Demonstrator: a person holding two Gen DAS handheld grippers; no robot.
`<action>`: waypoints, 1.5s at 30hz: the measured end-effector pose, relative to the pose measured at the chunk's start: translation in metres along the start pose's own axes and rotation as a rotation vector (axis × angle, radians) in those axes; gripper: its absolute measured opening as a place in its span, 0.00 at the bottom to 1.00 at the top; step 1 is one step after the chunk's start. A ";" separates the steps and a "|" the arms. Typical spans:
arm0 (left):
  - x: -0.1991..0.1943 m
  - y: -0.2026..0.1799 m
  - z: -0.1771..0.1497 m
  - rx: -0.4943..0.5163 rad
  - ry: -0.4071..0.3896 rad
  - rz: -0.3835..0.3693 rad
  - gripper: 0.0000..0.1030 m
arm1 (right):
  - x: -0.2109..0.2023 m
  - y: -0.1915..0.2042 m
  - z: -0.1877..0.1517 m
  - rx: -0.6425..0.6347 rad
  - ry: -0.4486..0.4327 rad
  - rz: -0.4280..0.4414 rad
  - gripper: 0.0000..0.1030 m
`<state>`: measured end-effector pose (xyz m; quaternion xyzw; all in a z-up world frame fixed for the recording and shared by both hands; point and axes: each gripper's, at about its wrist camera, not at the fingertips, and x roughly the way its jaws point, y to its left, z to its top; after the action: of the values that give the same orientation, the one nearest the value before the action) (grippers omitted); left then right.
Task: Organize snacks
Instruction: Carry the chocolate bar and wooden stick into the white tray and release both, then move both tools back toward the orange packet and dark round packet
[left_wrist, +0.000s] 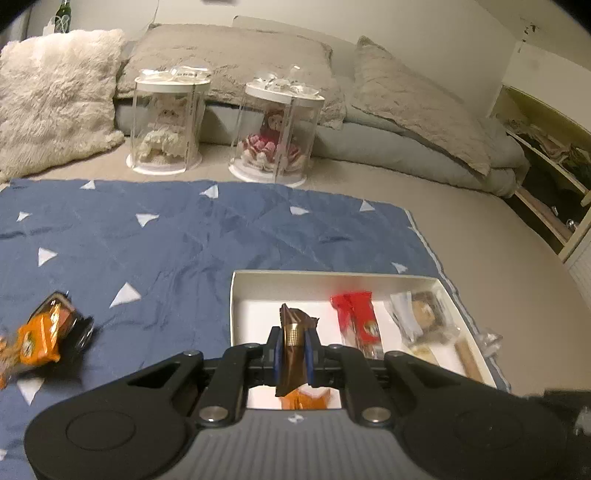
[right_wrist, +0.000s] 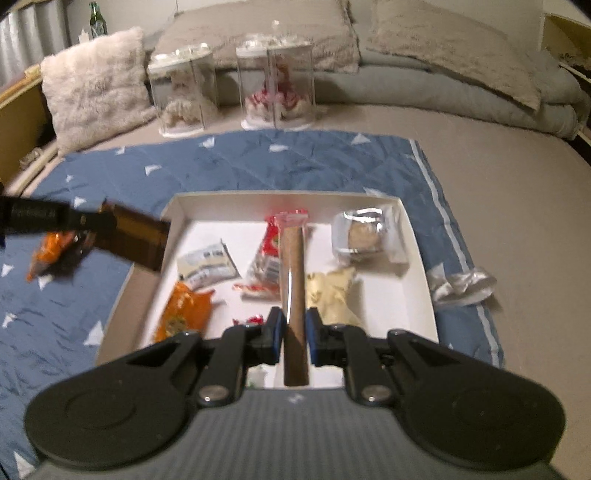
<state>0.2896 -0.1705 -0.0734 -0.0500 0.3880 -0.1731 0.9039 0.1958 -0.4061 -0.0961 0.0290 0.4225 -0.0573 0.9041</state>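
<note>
Black, ribbed left gripper nearest in the left wrist view, clamped tight on a brown foil snack packet held upright between the blue pads. Just under it, an orange wrapper lying in the near end of the white cardboard box. Further along in the same box: a red packet and a clear-wrapped brown snack toward the right wall. Left of the box, on the blue quilted mat with white triangles, another orange packet lying loose, blurred.

Likewise black, right gripper, pinched together on a long tan stick-shaped snack pointing away over the box. Below and beyond it inside the box: orange packet, pale yellow wrapper, grey-white sachet, red-and-white packet, clear-wrapped round cookie. Just outside the right wall, a crumpled silver wrapper on the mat edge. Coming in from the left of this view, the other gripper with its brown packet over the box's left rim.

Past the mat, on the beige bed: two clear cylindrical cases, one with a cream plush toy, one with a red-dressed plush toy. Behind those, a fluffy white cushion and grey pillows. Farthest back, a green bottle.
</note>
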 end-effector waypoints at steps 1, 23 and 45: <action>0.004 0.001 0.002 -0.001 -0.007 -0.006 0.13 | 0.004 0.000 -0.001 -0.012 0.012 -0.001 0.16; 0.055 0.012 0.008 0.098 0.106 0.037 0.69 | 0.051 0.028 0.008 -0.132 0.089 -0.002 0.41; 0.031 0.013 -0.014 0.111 0.190 0.058 1.00 | 0.025 -0.008 -0.005 0.076 0.066 -0.049 1.00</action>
<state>0.3026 -0.1681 -0.1074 0.0278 0.4631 -0.1722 0.8689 0.2069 -0.4151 -0.1185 0.0549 0.4500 -0.0945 0.8863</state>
